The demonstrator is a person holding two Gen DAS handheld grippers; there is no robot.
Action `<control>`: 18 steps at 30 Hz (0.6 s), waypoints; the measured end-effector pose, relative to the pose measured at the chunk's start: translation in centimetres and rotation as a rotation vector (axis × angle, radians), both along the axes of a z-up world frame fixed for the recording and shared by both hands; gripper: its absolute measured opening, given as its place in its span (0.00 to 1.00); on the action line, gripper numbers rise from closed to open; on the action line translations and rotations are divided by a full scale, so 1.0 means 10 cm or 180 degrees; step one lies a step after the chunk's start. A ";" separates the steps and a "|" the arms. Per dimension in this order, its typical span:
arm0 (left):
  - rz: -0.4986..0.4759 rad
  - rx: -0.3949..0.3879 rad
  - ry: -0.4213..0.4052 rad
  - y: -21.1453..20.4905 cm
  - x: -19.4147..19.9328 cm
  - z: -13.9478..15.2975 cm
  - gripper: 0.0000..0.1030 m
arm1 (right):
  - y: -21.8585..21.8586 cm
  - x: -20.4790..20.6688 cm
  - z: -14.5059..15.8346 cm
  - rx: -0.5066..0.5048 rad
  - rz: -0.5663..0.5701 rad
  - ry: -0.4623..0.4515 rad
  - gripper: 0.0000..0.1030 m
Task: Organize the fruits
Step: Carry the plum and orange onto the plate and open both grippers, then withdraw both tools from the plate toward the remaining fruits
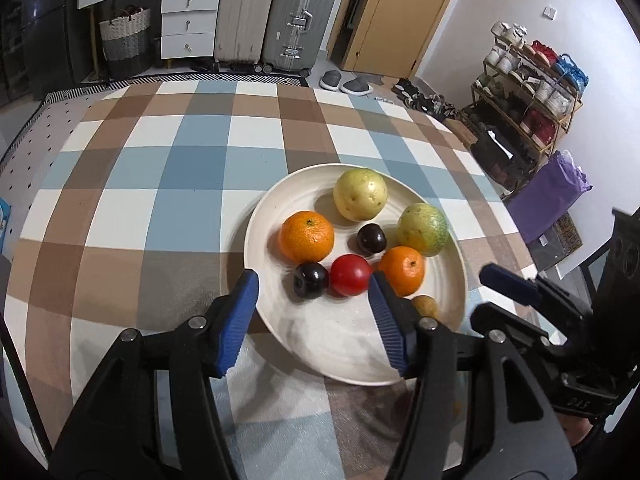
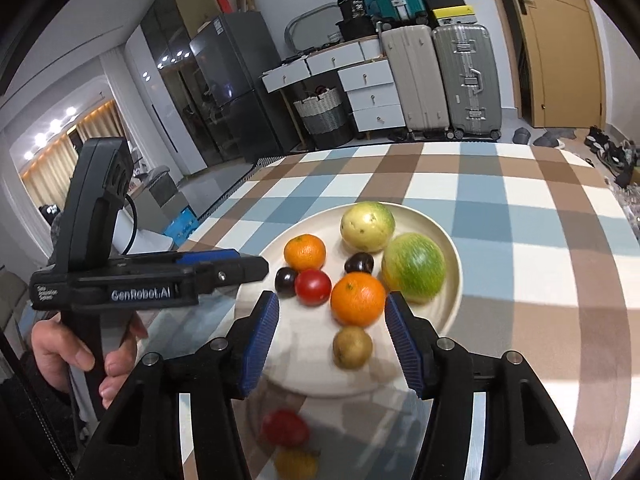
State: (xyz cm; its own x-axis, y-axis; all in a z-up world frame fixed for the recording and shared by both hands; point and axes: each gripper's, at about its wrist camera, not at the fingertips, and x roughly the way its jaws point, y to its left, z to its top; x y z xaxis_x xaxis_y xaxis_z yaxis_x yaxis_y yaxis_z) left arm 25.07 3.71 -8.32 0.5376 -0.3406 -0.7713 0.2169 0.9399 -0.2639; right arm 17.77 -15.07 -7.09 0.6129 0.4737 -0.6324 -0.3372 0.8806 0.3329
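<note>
A white plate [image 1: 344,344] [image 2: 452,280] on the checked tablecloth holds two oranges [image 1: 306,236] [image 2: 357,299], a red tomato [image 1: 351,275] [image 2: 313,287], two dark plums [image 1: 310,279] [image 2: 359,263], a yellow pear [image 1: 360,194] [image 2: 367,225], a green-yellow fruit [image 1: 422,229] [image 2: 413,267] and a small brown fruit [image 1: 425,306] [image 2: 352,347]. My left gripper [image 1: 314,312] is open and empty over the plate's near edge. My right gripper [image 2: 332,340] is open and empty, with the brown fruit between its fingers. A blurred red fruit [image 2: 285,427] and a yellow one [image 2: 295,462] lie on the cloth below it.
The right gripper [image 1: 520,292] shows at the right of the left wrist view; the left gripper [image 2: 160,280], held by a hand, shows at the left of the right wrist view. Suitcases [image 1: 276,16], drawers and a shoe rack [image 1: 524,92] stand beyond the table.
</note>
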 end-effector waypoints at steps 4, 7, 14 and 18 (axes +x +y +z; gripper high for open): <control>-0.0017 0.0043 -0.0070 -0.04 -0.07 0.07 0.58 | -0.09 -0.18 0.08 0.0034 -0.0069 -0.0044 0.55; -0.0016 -0.0029 -0.0109 -0.05 -0.10 0.13 0.58 | -0.14 -0.31 0.16 0.0035 -0.0106 -0.0073 0.55; 0.0049 -0.0214 -0.0137 0.00 -0.27 0.31 0.58 | -0.22 -0.54 0.32 0.0059 -0.0158 -0.0131 0.55; 0.0076 -0.0309 -0.0210 0.06 -0.43 0.47 0.58 | -0.21 -0.66 0.44 0.0076 -0.0151 -0.0197 0.55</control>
